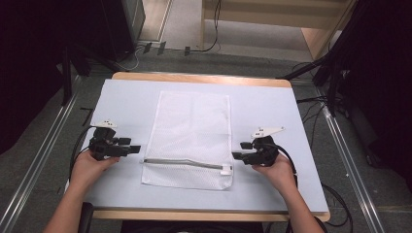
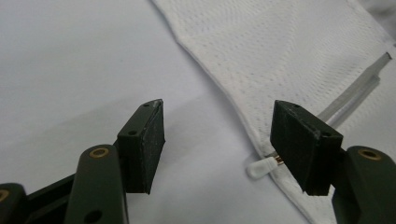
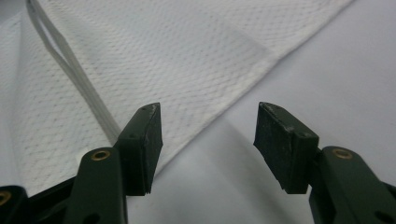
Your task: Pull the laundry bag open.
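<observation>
White mesh bag lies flat at the middle of the desk, long side running near to far. A grey zipper line crosses the bag close to its near edge, left to right, with a white pull tab at its right end.

Left gripper, held in the person's left hand, sits just left of the bag's near-left edge, level with the zipper, pointing right toward it. Fingers spread wide, nothing between the pads. In the left gripper view the bag's hem runs diagonally between the two fingers, with a small translucent stub at the zipper's end just beside the right-hand finger; whether it touches is unclear. Fingers hover above the cloth, not pressing on it.

Right gripper, in the right hand, sits just right of the bag's near-right edge, close to the pull tab, pointing left. Fingers likewise wide apart and empty. In the right gripper view the bag's edge passes between the fingers; bare desk surface lies under the right-hand finger, mesh under the left-hand one.

Cables trail from both grippers toward the near edge.
</observation>
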Available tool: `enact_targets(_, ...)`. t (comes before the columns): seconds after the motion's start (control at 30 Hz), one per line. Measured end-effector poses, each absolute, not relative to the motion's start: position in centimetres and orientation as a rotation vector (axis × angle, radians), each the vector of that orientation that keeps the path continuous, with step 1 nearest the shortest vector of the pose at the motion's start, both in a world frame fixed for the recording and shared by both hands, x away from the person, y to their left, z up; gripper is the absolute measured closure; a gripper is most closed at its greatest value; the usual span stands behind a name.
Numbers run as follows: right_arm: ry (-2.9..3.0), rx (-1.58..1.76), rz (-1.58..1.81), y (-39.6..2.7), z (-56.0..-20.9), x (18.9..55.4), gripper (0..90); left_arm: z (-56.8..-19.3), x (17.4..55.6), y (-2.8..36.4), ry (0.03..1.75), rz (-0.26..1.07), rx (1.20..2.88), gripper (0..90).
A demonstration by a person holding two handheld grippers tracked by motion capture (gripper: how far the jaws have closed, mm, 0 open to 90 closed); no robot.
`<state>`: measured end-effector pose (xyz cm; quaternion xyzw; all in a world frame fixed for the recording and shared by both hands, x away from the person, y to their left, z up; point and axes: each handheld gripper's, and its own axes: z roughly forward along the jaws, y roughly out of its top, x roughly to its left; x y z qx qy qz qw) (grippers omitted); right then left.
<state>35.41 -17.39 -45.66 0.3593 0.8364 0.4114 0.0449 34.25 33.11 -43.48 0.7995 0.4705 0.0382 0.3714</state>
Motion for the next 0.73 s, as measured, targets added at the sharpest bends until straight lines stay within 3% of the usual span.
enact_targets(0.73, 2.421, 1.282, 1.208, -20.6, -46.7, 36.9, 32.7, -44.1, 35.5, 34.0, 1.285, 0.197, 2.065, 29.3)
